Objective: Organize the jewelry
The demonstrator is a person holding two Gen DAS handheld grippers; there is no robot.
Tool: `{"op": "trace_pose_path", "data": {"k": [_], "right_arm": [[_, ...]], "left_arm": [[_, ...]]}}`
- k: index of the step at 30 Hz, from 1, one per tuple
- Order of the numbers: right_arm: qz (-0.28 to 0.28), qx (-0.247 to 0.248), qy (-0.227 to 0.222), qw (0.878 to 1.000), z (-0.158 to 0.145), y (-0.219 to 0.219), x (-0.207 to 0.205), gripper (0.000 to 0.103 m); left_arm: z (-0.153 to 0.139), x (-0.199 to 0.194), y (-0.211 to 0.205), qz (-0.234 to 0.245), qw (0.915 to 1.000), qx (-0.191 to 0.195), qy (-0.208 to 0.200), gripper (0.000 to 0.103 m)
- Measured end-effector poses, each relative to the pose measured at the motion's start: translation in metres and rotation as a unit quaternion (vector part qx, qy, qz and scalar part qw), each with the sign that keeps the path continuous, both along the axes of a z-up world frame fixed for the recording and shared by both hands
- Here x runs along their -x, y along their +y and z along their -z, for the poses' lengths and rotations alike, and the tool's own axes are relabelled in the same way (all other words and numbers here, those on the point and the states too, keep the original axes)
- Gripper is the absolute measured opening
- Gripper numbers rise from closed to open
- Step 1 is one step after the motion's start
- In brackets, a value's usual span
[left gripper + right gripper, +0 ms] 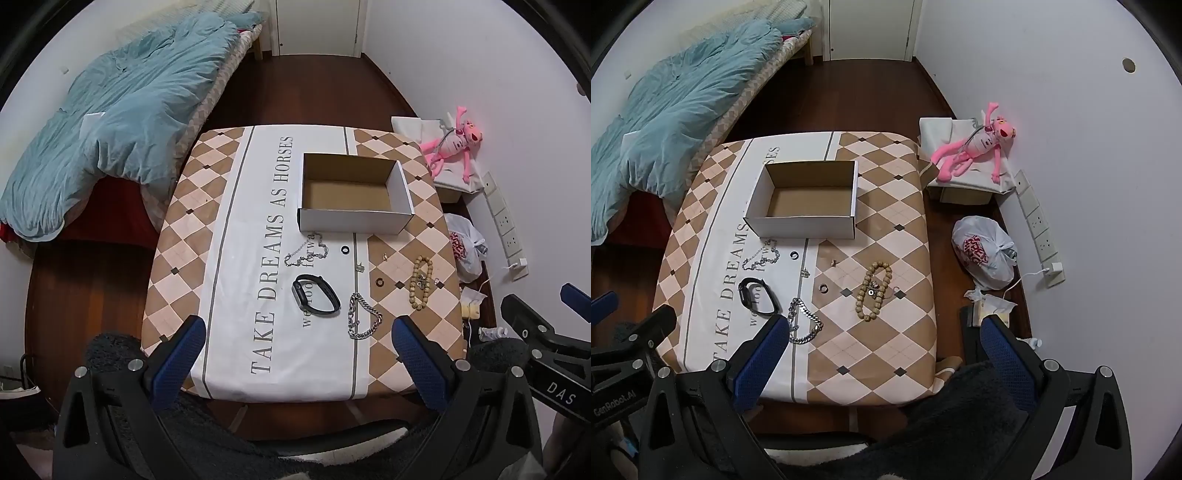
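An open, empty cardboard box stands on the table's far half. In front of it lie a thin silver chain, a black smartwatch, a thick silver chain, a wooden bead bracelet, and small rings. My left gripper is open and empty, above the table's near edge. My right gripper is open and empty, near the table's front right corner.
The table has a checkered cloth with lettering. A bed with a teal duvet is at the left. A pink plush toy, a white plastic bag and a power strip are at the right wall.
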State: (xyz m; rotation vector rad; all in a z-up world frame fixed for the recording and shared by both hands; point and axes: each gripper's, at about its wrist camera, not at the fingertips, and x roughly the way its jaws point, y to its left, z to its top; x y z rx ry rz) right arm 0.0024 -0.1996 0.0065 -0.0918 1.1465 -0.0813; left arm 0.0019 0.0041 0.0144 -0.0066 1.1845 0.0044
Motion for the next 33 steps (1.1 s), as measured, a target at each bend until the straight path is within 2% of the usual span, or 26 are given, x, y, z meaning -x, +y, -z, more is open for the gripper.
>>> {"op": "trace_pose_path", "data": {"k": [33], "right_arm": [[-0.002,0.003,-0.010,1.000,-0.014,-0.002,-0.001,0.103]], "left_arm": [[-0.001,0.000,-0.008,-0.002,0.9999,0.007,-0.014,0.103]]}}
